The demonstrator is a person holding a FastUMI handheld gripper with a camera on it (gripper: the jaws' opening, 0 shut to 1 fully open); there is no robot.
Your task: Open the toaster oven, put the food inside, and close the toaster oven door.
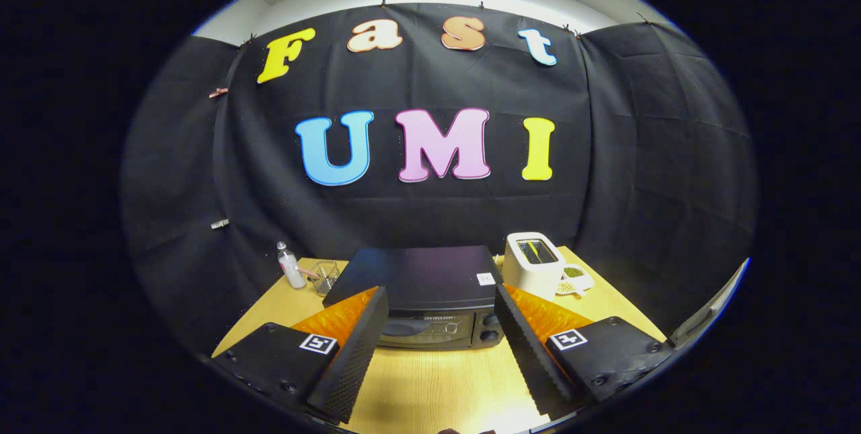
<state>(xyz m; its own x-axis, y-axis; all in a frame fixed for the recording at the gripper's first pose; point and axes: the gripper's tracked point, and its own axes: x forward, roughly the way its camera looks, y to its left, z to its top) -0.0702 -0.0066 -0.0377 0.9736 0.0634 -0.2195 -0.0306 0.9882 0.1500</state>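
we see the gripper (437, 346) spread wide, holding nothing, above the table (437, 387); beyond its fingers sits the toaster oven (430, 299), door apparently shut—fitting either an early or a finished stage.

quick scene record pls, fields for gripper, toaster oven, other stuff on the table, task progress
gripper: gripper open, nothing between the fingers
toaster oven: black toaster oven just ahead of the fingers, door looks closed
right of oven: white toaster, with a small white item beside it
left of oven: small bottle and clear glass container
surface: wooden table
food: cannot tell where it is
task progress: oven not yet opened
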